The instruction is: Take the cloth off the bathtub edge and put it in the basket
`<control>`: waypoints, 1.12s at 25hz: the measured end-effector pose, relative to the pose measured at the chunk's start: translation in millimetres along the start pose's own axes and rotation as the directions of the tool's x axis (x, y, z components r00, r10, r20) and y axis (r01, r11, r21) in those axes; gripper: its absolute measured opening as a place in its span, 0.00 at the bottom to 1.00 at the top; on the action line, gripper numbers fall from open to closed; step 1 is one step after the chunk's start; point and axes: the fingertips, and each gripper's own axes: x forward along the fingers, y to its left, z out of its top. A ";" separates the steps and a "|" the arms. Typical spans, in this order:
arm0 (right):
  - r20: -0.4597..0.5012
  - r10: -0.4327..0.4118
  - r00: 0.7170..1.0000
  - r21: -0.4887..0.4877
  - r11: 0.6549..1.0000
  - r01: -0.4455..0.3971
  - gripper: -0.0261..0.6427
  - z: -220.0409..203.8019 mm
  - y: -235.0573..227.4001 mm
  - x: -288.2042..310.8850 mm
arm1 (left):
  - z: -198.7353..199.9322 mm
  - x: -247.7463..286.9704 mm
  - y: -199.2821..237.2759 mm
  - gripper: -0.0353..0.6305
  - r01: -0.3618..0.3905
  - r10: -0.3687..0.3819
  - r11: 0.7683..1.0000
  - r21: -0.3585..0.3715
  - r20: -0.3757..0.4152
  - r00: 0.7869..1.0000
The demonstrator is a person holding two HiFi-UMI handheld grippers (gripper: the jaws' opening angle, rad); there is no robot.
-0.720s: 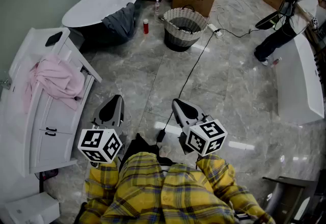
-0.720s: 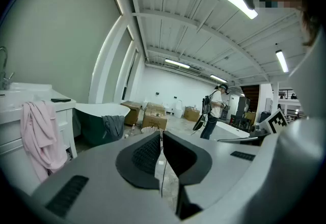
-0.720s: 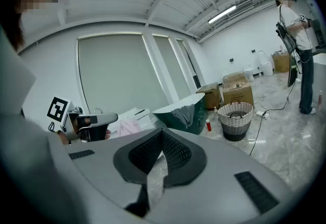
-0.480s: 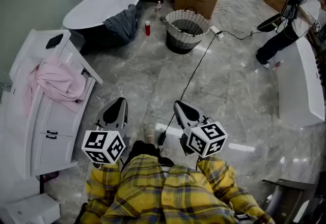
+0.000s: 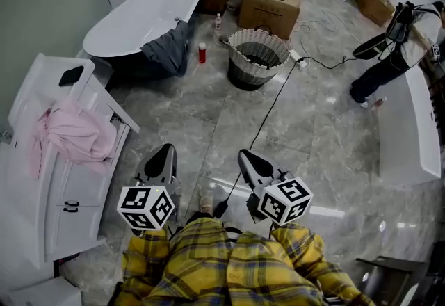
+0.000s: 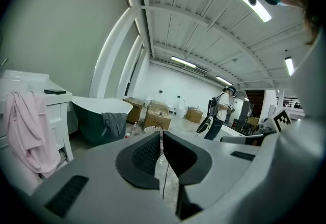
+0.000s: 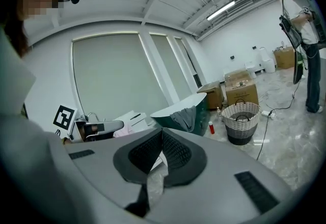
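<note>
Head view shows the left gripper (image 5: 161, 154) and right gripper (image 5: 245, 156) close to the person, each with fingers pressed together and holding nothing. Farther off, the grey cloth (image 5: 169, 49) hangs over the bathtub (image 5: 139, 16) edge. The basket (image 5: 236, 67) stands near it on the floor.

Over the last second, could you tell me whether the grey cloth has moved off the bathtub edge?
No. The grey cloth still hangs over the bathtub rim, left of the red bottle.
</note>
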 end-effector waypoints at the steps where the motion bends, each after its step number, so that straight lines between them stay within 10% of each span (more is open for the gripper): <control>1: 0.000 0.008 1.000 -0.001 1.000 -0.008 0.08 2.9 -0.2 9.0 | 2.1 5.5 6.8 0.10 -0.004 0.004 1.000 0.001 -0.002 1.000; 28: -0.073 0.097 0.993 -0.093 0.990 -0.104 0.08 48.8 -59.0 226.0 | 42.5 127.2 130.1 0.10 -0.105 0.105 0.994 -0.015 0.019 0.994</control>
